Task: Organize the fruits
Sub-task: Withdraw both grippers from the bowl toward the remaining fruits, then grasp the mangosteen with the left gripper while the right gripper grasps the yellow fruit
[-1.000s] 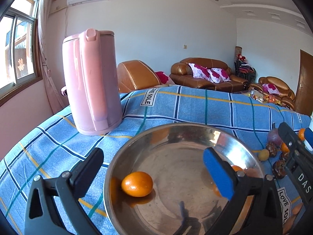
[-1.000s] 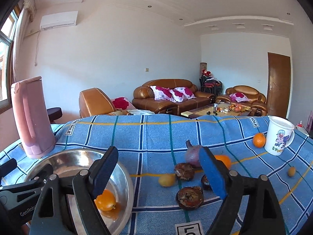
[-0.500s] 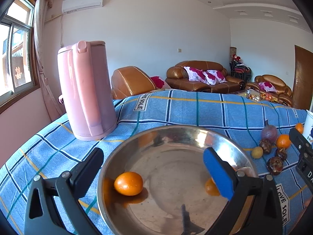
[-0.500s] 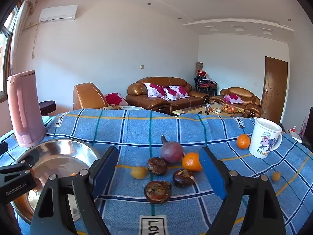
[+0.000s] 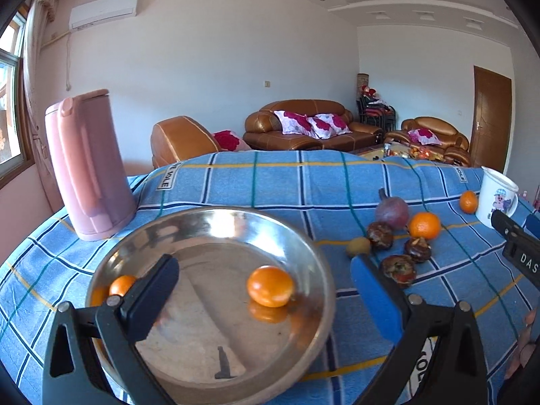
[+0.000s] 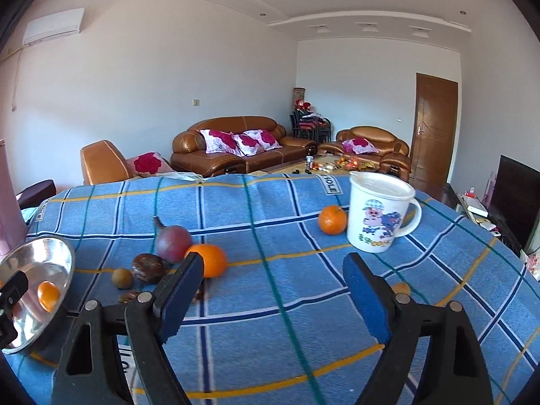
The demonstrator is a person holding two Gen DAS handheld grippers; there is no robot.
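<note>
Holding nothing, left hand-held gripper (image 5: 263, 290) and right hand-held gripper (image 6: 273, 287) stand apart; two oranges (image 5: 270, 286) in steel bowl (image 5: 303, 236), remaining fruits (image 6: 206, 259) on checked surface (image 6: 270, 209).

A: What colours lie on the desk?

B: A blue checked cloth (image 6: 270, 229) with yellow, green and navy lines. A shiny silver metal bowl (image 5: 303, 256) holds a round orange fruit (image 5: 270, 286).

A: And beside them?

B: A tall pink plastic kettle (image 5: 88, 165) and a white cartoon-printed mug (image 6: 379, 214).
</note>
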